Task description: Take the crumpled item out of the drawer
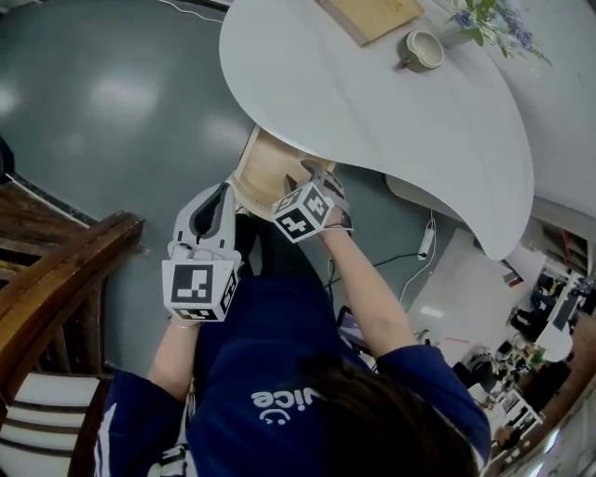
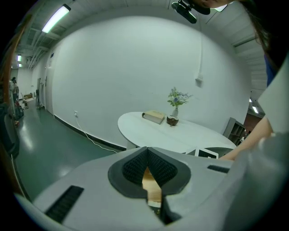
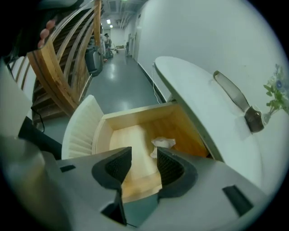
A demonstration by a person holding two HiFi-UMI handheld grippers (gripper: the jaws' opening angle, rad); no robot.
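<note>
A wooden drawer (image 3: 135, 115) stands pulled out from under the white table (image 3: 198, 103). Inside it, toward the right wall, lies a crumpled white item (image 3: 162, 144). My right gripper (image 3: 143, 155) hovers over the drawer's near edge, open and holding nothing; the crumpled item lies just past its right fingertip. In the head view the right gripper (image 1: 315, 177) is over the drawer (image 1: 265, 177) and hides the item. My left gripper (image 1: 226, 193) is beside the drawer's left edge. In its own view the left gripper (image 2: 147, 155) is shut, with a strip of wood showing through the slit behind the tips.
On the table stand a wooden block (image 1: 372, 14), a cup (image 1: 422, 48) and a vase of flowers (image 1: 489, 19). A curved wooden rail (image 1: 65, 270) and a white slatted seat (image 1: 28, 419) are at my left. A cable (image 1: 424, 242) lies on the floor under the table.
</note>
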